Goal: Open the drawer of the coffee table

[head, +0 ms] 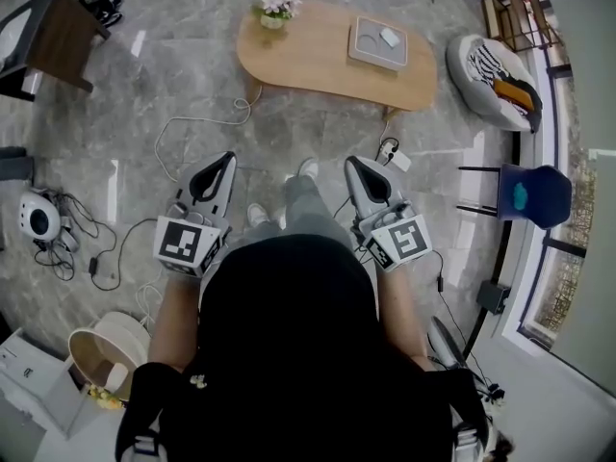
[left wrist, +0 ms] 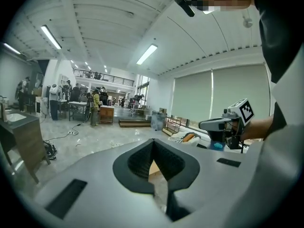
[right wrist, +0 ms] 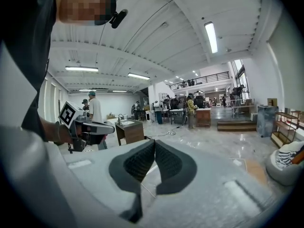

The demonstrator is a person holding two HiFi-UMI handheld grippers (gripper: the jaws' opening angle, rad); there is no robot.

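Observation:
The coffee table [head: 318,61] is a light wooden, kidney-shaped top standing on the marble floor ahead of me. No drawer shows from above. On it are a small flower pot [head: 275,8] and a grey tray [head: 371,51]. My left gripper [head: 227,159] and right gripper [head: 352,163] are held side by side at waist height, well short of the table and touching nothing. Both are shut and empty. In the left gripper view the left gripper's [left wrist: 153,141] ribbed pads meet, with the right gripper [left wrist: 223,125] alongside. The right gripper's [right wrist: 155,142] pads also meet.
A beanbag [head: 496,80] with a striped cushion lies right of the table, with a blue chair [head: 534,195] nearer. A dark side table [head: 53,37] stands far left. Cables [head: 202,123] and a power strip [head: 393,154] lie on the floor. A round basket [head: 111,349] sits near left.

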